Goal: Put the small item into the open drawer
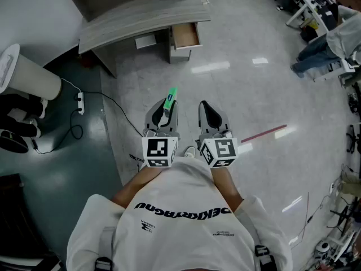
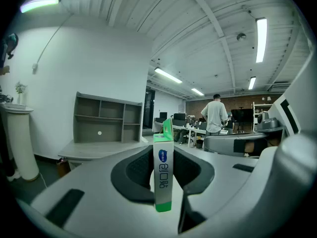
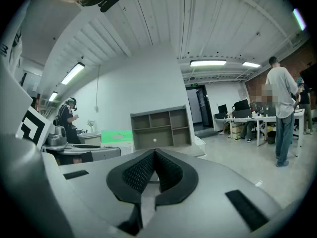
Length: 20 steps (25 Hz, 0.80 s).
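Green-and-white carton (image 2: 163, 172): stands upright, clamped by its broad faces between the jaws of the left gripper (image 1: 162, 114). The jaws are held narrowly apart by the carton's thickness, and its green end projects past the tips. Right gripper (image 1: 210, 114): just beside the left, jaws together, nothing between them. Open drawer (image 1: 186, 35): pulled out under the grey desk (image 1: 141, 18), well apart from the carton. Its brown interior shows, but any contents are too small to tell.

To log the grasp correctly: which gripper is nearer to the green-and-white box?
Left. The left gripper is shut on the green-and-white box, upright between its jaws; the right gripper is beside it, apart, shut and empty.
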Each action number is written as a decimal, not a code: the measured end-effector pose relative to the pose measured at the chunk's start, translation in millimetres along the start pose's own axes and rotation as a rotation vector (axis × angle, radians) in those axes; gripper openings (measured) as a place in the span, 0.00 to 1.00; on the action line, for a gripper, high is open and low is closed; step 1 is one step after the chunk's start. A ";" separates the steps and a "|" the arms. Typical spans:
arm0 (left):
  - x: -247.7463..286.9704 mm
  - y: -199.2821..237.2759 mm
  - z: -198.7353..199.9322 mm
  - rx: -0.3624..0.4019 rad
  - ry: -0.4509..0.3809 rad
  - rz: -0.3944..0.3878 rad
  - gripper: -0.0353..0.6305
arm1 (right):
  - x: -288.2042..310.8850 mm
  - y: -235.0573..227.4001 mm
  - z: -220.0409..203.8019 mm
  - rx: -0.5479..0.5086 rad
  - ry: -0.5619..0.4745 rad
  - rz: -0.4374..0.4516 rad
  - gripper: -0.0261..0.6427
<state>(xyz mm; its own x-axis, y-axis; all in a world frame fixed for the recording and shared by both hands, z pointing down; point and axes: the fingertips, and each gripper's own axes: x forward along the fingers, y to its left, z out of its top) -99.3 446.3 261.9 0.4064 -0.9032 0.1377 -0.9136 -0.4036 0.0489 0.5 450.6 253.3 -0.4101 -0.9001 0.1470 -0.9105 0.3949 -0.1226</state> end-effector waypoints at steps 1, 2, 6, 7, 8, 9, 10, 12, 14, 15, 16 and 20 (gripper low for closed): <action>1.3 -2.0 0.1 0.000 0.001 0.001 0.20 | -0.7 -2.4 0.3 0.003 0.000 0.003 0.09; 2.5 -4.1 0.3 0.000 0.002 0.003 0.20 | -1.5 -4.8 0.6 0.006 0.001 0.007 0.09; 5.9 -14.7 0.5 0.004 0.005 0.012 0.20 | -7.1 -17.0 0.3 0.023 0.004 0.011 0.09; 7.0 -18.1 0.1 0.006 0.007 0.014 0.20 | -8.9 -20.6 -0.1 0.029 0.003 0.013 0.09; 8.5 -21.5 -0.7 0.009 0.009 0.015 0.20 | -10.5 -24.4 -0.6 0.032 0.002 0.015 0.09; 10.4 -24.9 -1.6 0.011 0.012 0.017 0.20 | -11.6 -28.2 -1.0 0.032 0.001 0.018 0.09; 12.6 -28.4 -2.5 0.012 0.013 0.018 0.20 | -12.3 -32.3 -1.5 0.029 0.001 0.020 0.09; 16.2 -37.2 -5.0 0.013 0.012 0.023 0.20 | -14.1 -41.0 -3.2 0.029 0.000 0.027 0.09; 16.9 -48.4 -10.9 0.016 0.016 0.029 0.20 | -17.2 -49.5 -6.6 0.035 0.000 0.037 0.09; 16.9 -53.8 -14.2 0.018 0.021 0.032 0.20 | -18.6 -53.2 -8.9 0.036 0.002 0.043 0.09; 16.8 -58.7 -17.4 0.021 0.025 0.035 0.20 | -19.8 -56.3 -11.7 0.035 0.006 0.050 0.09; 20.6 -64.9 -28.0 0.020 0.048 0.056 0.20 | -20.2 -64.2 -23.6 0.041 0.032 0.075 0.09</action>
<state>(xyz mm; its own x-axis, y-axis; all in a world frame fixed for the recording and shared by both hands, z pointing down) -32.0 458.0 289.2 0.3537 -0.9165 0.1868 -0.9341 -0.3563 0.0204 66.0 447.8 281.4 -0.4789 -0.8618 0.1672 -0.8747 0.4523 -0.1742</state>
